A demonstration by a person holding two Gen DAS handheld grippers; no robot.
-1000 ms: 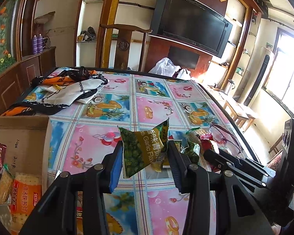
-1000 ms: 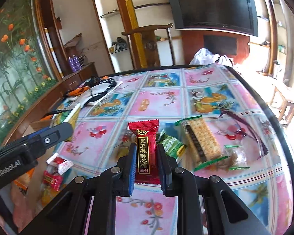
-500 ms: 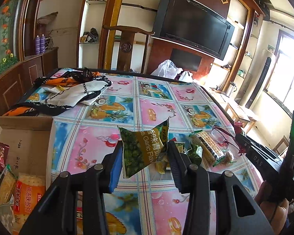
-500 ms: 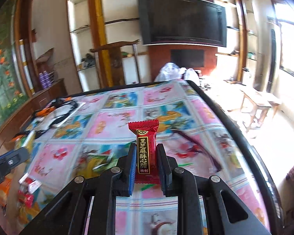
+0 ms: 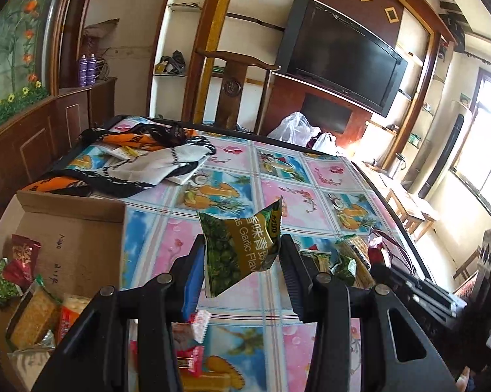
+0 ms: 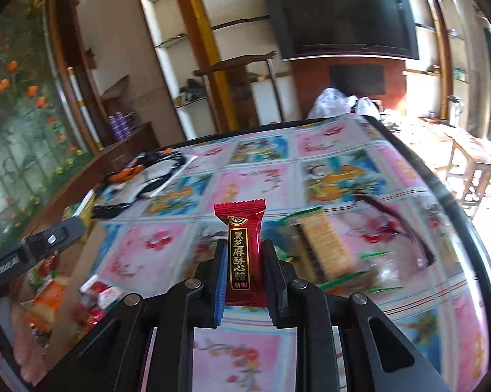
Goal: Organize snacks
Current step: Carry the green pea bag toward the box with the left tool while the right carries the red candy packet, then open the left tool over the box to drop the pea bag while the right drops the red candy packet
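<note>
My left gripper (image 5: 242,258) is shut on a green garlic-pea packet (image 5: 240,245) and holds it above the table. A cardboard box (image 5: 75,245) at the lower left holds several snack packets. My right gripper (image 6: 244,264) is shut on a red sesame candy bar (image 6: 244,248), held upright above the table. A cracker pack (image 6: 324,245) and small green packets (image 5: 343,266) lie on the table to the right. The right gripper's black body (image 5: 418,290) shows at the right in the left wrist view. The left gripper's body (image 6: 33,245) shows at the left in the right wrist view.
The table has a colourful patterned cloth (image 5: 278,176). An orange, black and white cloth (image 5: 141,160) lies at its far left. Small red candies (image 5: 193,356) lie near the box. A wooden chair (image 5: 235,81) and plastic bags (image 5: 294,127) stand beyond the far edge.
The right gripper has swung back to the left with the red bar, and the cracker pack and box side are in its view again. The left gripper has tilted slightly, still holding the green packet.
</note>
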